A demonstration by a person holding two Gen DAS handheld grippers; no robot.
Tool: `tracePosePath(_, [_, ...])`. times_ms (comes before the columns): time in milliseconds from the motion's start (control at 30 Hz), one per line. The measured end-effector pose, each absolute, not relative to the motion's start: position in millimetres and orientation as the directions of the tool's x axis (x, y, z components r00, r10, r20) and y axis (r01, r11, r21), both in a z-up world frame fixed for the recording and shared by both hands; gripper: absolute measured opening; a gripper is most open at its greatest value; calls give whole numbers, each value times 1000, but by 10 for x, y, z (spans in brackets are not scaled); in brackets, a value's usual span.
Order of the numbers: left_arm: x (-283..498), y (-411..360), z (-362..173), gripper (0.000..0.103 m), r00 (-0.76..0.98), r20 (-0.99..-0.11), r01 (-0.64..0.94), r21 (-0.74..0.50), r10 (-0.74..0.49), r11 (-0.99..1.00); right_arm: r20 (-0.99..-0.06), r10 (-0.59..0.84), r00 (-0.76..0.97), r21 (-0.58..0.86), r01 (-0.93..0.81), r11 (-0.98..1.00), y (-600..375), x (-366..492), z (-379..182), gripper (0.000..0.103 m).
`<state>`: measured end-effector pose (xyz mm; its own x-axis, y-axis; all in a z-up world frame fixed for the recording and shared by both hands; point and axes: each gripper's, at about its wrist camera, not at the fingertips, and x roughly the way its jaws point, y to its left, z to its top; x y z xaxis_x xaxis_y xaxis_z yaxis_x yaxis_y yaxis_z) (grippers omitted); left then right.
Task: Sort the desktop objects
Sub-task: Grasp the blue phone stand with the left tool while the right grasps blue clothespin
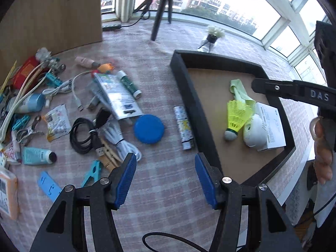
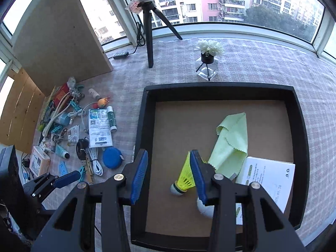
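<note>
A black tray (image 1: 190, 96) (image 2: 142, 126) holds a yellow shuttlecock (image 1: 236, 118) (image 2: 184, 178), a green cloth (image 1: 239, 90) (image 2: 231, 145), a white rounded object (image 1: 255, 132) (image 2: 204, 209) and a white leaflet (image 1: 273, 126) (image 2: 266, 180). My left gripper (image 1: 164, 180) is open and empty above the tablecloth, left of the tray. A blue disc (image 1: 149, 128) (image 2: 112, 158) and a patterned tube (image 1: 183, 129) lie ahead of it. My right gripper (image 2: 168, 174) is open and empty above the tray, with the shuttlecock beside its right finger.
A heap of cables, clips, tubes and packets (image 1: 63, 109) (image 2: 79, 134) covers the table's left side. A tripod (image 1: 161, 10) (image 2: 149, 31), a flower vase (image 1: 212, 40) (image 2: 208, 61) and a wooden board (image 1: 52, 16) (image 2: 56, 35) stand at the back.
</note>
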<state>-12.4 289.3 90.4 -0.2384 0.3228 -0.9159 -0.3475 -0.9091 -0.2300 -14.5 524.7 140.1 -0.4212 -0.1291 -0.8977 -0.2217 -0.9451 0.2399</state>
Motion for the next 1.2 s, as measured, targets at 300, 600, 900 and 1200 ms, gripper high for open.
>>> tracePosePath(300, [-185, 1518, 424, 54, -224, -957, -29, -181, 183, -983, -888, -319, -330, 366, -90, -926, 4045, -131, 1185, 41])
tracePosePath(600, [-275, 1139, 147, 54, -184, -969, 77, -180, 163, -981, -904, -362, -227, 401, -160, -902, 3358, -404, 678, 40])
tracePosePath(900, [-282, 1234, 76, 54, -181, -972, 64, -165, 151, -984, -904, -385, -183, 425, -300, -854, 3250, -572, 325, 38])
tracePosePath(1200, [-133, 1396, 55, 51, -239, -967, -84, -74, 92, -994, -935, -307, -177, 352, -356, -866, 3139, -697, 240, 38])
